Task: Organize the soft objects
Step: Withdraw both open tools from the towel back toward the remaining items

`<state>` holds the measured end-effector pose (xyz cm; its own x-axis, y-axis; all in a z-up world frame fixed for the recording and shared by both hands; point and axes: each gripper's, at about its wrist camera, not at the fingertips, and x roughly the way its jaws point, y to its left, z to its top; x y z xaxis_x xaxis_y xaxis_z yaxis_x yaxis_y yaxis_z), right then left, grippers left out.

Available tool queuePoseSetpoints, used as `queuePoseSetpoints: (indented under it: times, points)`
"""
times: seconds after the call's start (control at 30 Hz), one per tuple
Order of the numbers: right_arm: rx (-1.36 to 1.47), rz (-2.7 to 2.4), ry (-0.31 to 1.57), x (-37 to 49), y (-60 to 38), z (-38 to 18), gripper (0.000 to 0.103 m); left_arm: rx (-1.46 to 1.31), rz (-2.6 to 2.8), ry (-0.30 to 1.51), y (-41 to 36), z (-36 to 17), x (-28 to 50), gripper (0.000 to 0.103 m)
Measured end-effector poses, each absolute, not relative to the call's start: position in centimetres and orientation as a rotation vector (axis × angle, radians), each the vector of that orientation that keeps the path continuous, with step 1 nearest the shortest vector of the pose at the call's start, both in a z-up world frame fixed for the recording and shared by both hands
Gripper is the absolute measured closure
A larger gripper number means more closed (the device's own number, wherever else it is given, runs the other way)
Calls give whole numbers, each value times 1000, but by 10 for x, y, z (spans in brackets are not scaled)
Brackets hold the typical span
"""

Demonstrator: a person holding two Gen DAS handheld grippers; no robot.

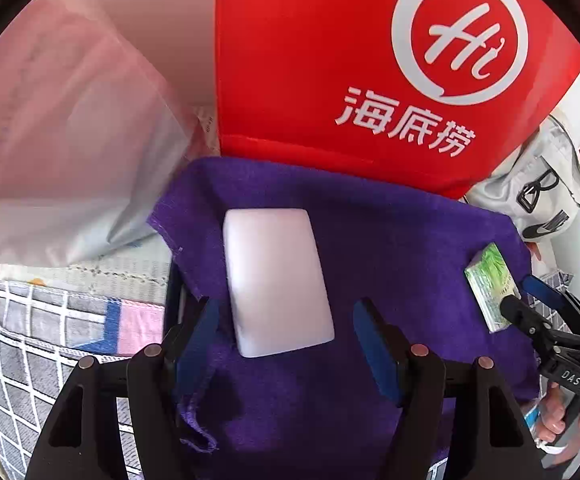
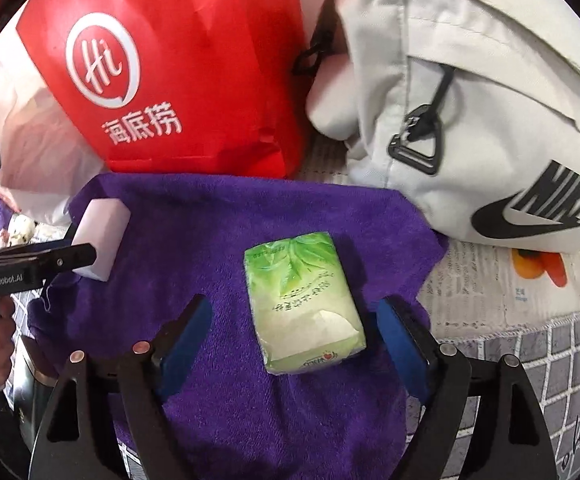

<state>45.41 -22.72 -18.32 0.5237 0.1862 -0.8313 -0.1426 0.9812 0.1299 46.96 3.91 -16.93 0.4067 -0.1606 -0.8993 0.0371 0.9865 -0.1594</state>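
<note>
A white foam block (image 1: pixel 277 280) lies on a purple towel (image 1: pixel 410 248). My left gripper (image 1: pixel 285 336) straddles its near end, open, with a small gap between each blue pad and the block. A green tissue pack (image 2: pixel 306 304) lies on the same towel (image 2: pixel 193 232). Around it my right gripper (image 2: pixel 290 336) is open, its right pad close to the pack but apart from it. In the right wrist view the foam block (image 2: pixel 101 236) shows at the towel's left edge. In the left wrist view the tissue pack (image 1: pixel 490 284) shows at the right.
A red paper bag (image 2: pixel 177 80) stands behind the towel. To its right is a white sports bag (image 2: pixel 470 120), and to its left a translucent plastic bag (image 1: pixel 57 128). Checked bedding (image 1: pixel 29 340) lies underneath. A hand (image 1: pixel 558 412) holds the right gripper's handle.
</note>
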Motion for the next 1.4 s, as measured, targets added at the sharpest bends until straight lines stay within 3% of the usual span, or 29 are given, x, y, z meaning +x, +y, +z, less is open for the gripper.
queuePoseSetpoints:
  times: [0.13, 0.6, 1.03, 1.4]
  points:
    - [41, 180, 957, 451, -230, -173, 13, -99, -96, 1133, 41, -163, 467, 35]
    - [84, 180, 854, 439, -253, -150, 13, -95, -106, 1053, 34, -130, 451, 35]
    - [1, 132, 912, 430, -239, -139, 13, -123, -108, 1040, 31, -113, 439, 36]
    - [-51, 322, 828, 327, -192, -113, 14, -115, -75, 1029, 43, -90, 372, 36]
